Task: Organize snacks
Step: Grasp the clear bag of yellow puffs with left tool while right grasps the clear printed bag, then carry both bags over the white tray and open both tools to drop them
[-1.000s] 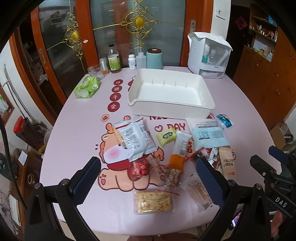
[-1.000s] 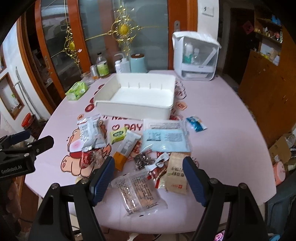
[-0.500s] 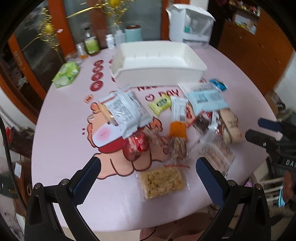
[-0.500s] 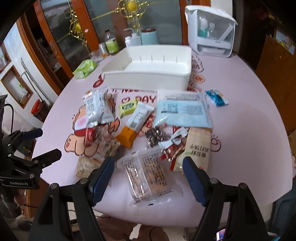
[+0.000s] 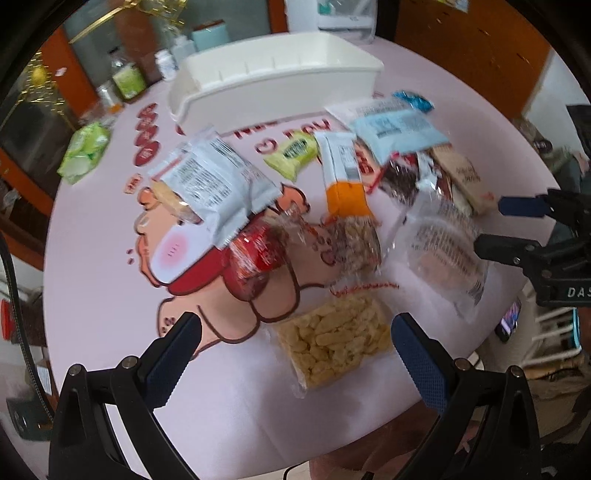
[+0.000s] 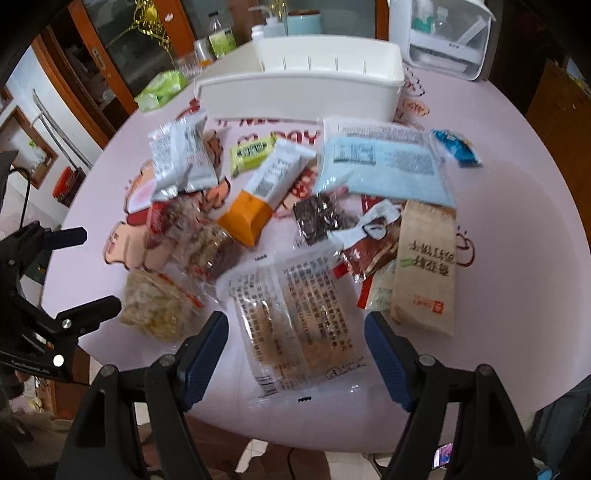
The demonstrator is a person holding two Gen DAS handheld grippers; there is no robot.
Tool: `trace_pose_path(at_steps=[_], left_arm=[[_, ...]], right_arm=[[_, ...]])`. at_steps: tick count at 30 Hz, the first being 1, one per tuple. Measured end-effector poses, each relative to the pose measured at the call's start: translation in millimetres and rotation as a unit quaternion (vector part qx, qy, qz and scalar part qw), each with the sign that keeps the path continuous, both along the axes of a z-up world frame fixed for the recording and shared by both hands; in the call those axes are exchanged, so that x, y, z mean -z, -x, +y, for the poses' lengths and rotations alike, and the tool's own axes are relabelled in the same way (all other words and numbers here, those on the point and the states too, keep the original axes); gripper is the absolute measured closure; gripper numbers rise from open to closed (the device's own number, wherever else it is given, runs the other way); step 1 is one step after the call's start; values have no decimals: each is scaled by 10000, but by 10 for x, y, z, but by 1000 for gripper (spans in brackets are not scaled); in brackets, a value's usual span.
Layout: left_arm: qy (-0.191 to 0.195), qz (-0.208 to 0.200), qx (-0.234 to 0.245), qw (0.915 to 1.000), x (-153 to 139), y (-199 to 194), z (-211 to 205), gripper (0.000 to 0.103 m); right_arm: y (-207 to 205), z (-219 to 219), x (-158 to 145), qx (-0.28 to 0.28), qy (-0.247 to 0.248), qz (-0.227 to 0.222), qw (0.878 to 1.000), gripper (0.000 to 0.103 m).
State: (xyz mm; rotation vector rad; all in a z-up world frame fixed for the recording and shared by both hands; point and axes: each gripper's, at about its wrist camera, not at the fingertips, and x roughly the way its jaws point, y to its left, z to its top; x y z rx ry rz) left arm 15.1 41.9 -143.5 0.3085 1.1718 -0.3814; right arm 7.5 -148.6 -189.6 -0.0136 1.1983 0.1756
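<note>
Several snack packets lie spread over the pink table in front of an empty white bin (image 5: 277, 79) (image 6: 301, 83). My left gripper (image 5: 295, 332) hangs open over the near edge, its blue pads on either side of a clear bag of yellow puffs (image 5: 334, 341). My right gripper (image 6: 297, 332) is open too, and between its fingers lies a clear bag of printed biscuits (image 6: 295, 323), untouched. A silver pack (image 5: 218, 184), an orange-ended pack (image 6: 264, 194), a light blue pack (image 6: 384, 168) and a brown paper pack (image 6: 424, 266) lie further in.
Bottles (image 6: 221, 37), a glass and a teal canister (image 6: 303, 22) stand behind the bin, with a white appliance (image 6: 443, 33) at the back right. A green tissue pack (image 5: 83, 151) lies at the far left. Wooden glass doors and cabinets surround the table.
Both grippers have come down toward the near snacks, which now look much bigger. The left view has rolled, tilting the table. Both stay open.
</note>
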Motion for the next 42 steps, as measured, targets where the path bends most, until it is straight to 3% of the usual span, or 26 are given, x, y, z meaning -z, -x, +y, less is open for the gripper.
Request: trace_pose_path(at_steps=[10,20,30,34,36,38,42], left_arm=[[-329,640,755,9945,551,-92,-76,1],[-203,1074,1480,9829,658,-150,-126,1],[-765,1067,2154,9677,968,-88,-444,1],[-711,1177,2042,9692,1038,-50,-590,4],[-685,1157,1982,9709,1028,-58,-636,12],[-640,1138,1833,9744,966,-87,-644,28],[-576,1317,1257,9816,964,-184,-637,37]], right_arm=[[-105,113,277,-47,150,174,9997,25],[-172,210,418,-269,484,273,9981,19],[-197,271,474,-261,622,267,9974,18],[-156,279,460,-238,609,187,9977,22],[-133,258,440,-260,577,139,9979,26],[-118,225,418,-274,521,122,9982,28],[-100,137,342,-328,313,159,9988,31]])
